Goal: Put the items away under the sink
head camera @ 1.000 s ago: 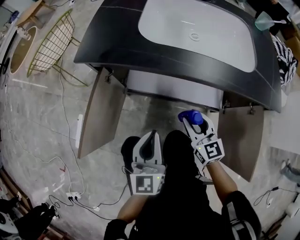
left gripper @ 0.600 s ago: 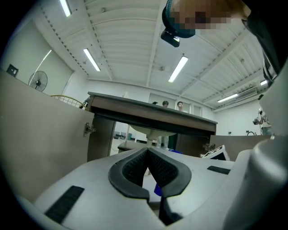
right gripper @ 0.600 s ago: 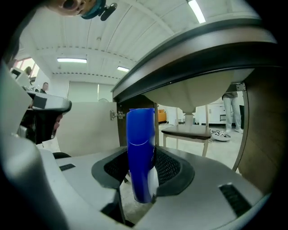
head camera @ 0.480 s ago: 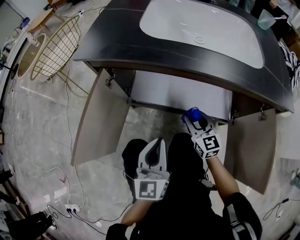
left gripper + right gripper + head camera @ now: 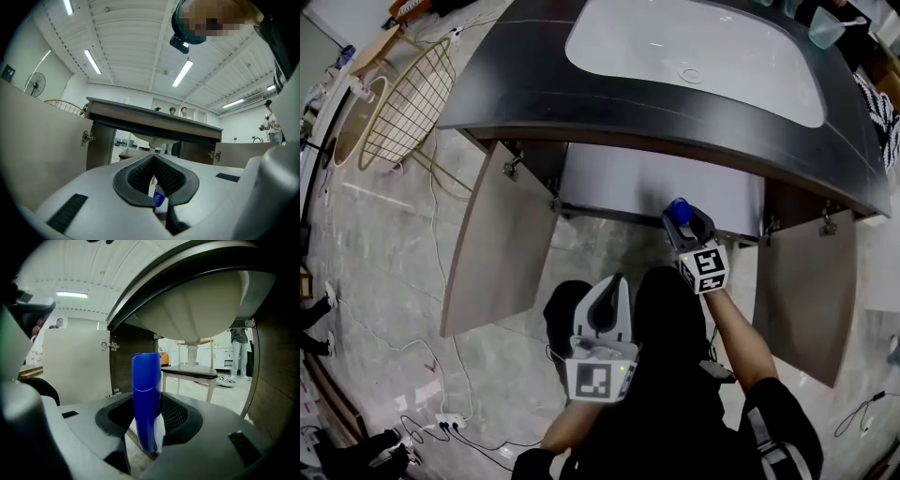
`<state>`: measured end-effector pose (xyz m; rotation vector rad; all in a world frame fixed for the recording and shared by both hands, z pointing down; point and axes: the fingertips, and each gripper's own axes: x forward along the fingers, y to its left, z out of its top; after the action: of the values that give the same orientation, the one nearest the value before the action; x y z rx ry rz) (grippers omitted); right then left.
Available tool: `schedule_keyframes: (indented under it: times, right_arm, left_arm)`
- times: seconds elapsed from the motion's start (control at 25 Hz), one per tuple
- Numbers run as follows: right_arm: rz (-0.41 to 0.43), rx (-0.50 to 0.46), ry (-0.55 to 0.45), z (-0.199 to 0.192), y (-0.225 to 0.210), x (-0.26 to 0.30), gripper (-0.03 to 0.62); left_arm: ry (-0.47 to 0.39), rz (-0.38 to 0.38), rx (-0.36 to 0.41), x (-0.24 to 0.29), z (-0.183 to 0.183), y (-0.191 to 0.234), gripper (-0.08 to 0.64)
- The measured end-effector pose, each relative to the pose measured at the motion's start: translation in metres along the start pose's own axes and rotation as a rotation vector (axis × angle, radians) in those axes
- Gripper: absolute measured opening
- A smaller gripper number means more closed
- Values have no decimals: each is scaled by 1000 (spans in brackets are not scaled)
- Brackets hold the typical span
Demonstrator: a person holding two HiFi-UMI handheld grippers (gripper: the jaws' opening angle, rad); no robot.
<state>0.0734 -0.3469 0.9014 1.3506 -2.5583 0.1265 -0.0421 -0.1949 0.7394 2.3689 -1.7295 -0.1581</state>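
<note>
A white tube with a tall blue cap (image 5: pixel 146 394) stands upright between the jaws of my right gripper (image 5: pixel 149 430), which is shut on it. In the head view the right gripper (image 5: pixel 683 221) holds the blue cap (image 5: pixel 679 210) at the front of the open cabinet under the dark counter (image 5: pixel 516 89) and white sink (image 5: pixel 694 56). Overhead in the right gripper view hangs the underside of the basin (image 5: pixel 197 305), with a low shelf (image 5: pixel 190 372) behind the tube. My left gripper (image 5: pixel 613 284) rests back by the person's knee, jaws closed together and holding nothing (image 5: pixel 153 159).
Both cabinet doors stand open: the left door (image 5: pixel 497 234) and the right door (image 5: pixel 802 291). A wire basket (image 5: pixel 403 94) sits left of the vanity. Cables and a power strip (image 5: pixel 445 417) lie on the marble floor. People stand beyond the counter.
My right gripper has carried the blue-capped tube forward and up to the cabinet opening. The left gripper has stayed by the knee.
</note>
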Motion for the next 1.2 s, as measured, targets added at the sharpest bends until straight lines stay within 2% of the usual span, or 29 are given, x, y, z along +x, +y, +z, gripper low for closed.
schedule_keyframes:
  times: [0.24, 0.48, 1.2]
  right_arm:
    - [-17, -26, 4, -23, -16, 31, 155]
    - [2, -40, 25, -49, -22, 55, 155]
    - [-56, 7, 87, -104, -44, 86, 155]
  left_arm:
    - [8, -14, 15, 1, -4, -2, 14]
    - [19, -15, 11, -1, -11, -3, 14]
    - [33, -8, 19, 5, -21, 4, 14]
